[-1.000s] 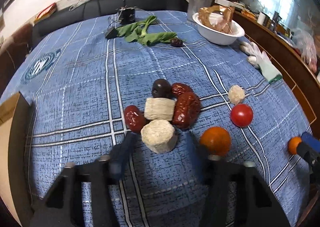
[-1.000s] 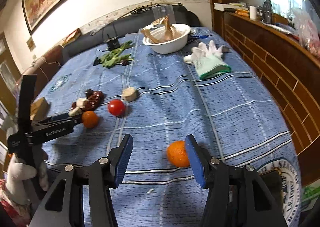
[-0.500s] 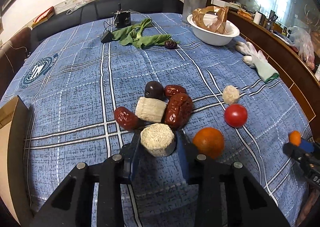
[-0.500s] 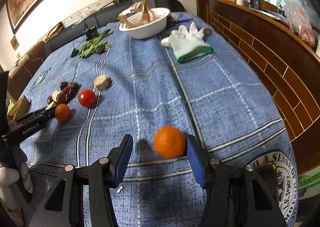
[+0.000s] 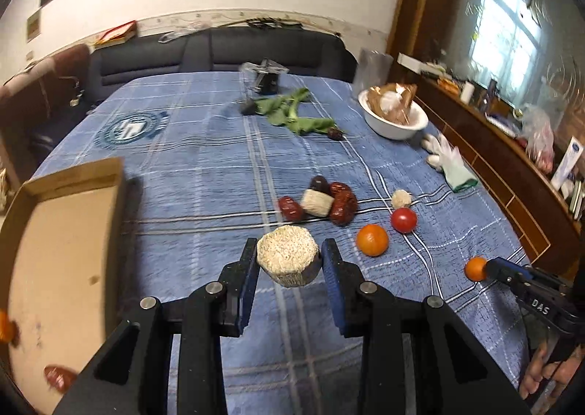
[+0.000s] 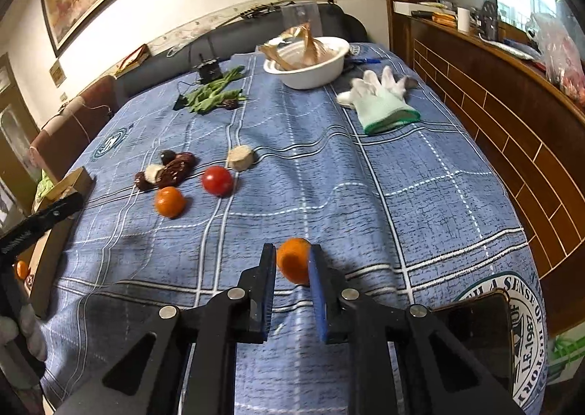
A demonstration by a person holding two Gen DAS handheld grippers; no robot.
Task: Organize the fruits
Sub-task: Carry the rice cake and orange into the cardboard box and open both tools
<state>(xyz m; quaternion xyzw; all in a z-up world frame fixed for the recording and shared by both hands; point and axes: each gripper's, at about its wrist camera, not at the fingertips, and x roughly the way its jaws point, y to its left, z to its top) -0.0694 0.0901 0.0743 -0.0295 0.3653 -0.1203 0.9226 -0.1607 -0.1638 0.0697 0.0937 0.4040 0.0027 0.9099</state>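
Note:
My left gripper is shut on a pale fibrous cut chunk and holds it above the blue checked cloth. An open cardboard box sits at the left, with a red date and a bit of orange fruit inside. My right gripper is shut on a small orange at the cloth's near edge, and this gripper also shows in the left wrist view. On the cloth lie a cluster of red dates, a second orange, a tomato and a small pale chunk.
A white bowl with brown paper, white gloves, green leaves and a small black device are at the far side. A dark phone lies near the right gripper. Wooden panelling borders the table's right side.
The left gripper shut on the pale chunk, lifted it and drew back left, bringing the box into view. The right gripper shut on the small orange.

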